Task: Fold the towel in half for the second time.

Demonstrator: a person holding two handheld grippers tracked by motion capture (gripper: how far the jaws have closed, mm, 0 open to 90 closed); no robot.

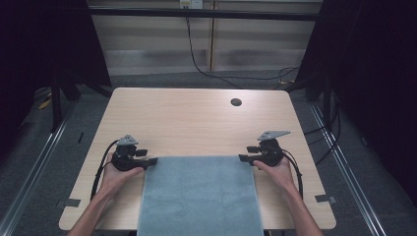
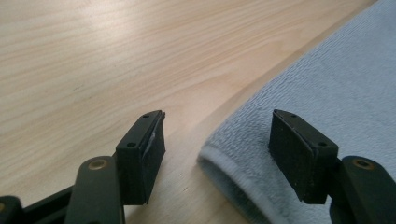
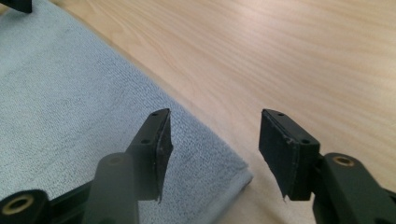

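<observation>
A grey-blue towel [image 1: 199, 191] lies flat on the wooden table [image 1: 196, 118] and hangs over its near edge. My left gripper [image 1: 152, 161] sits at the towel's far left corner, held in a hand. In the left gripper view the gripper [image 2: 210, 140] is open, with the towel's hemmed corner [image 2: 233, 158] lying loose between the jaws and no pad pressing on it. My right gripper [image 1: 242, 158] is at the far right corner. In the right gripper view the gripper [image 3: 215, 144] is also open, and the towel's corner [image 3: 229, 172] rests on the table between its jaws.
A round cable hole [image 1: 236, 102] is in the table's far right part. Black cables [image 1: 206, 69] run over the floor behind the table. Dark curtains stand on both sides. Bare wood stretches beyond the towel's far edge.
</observation>
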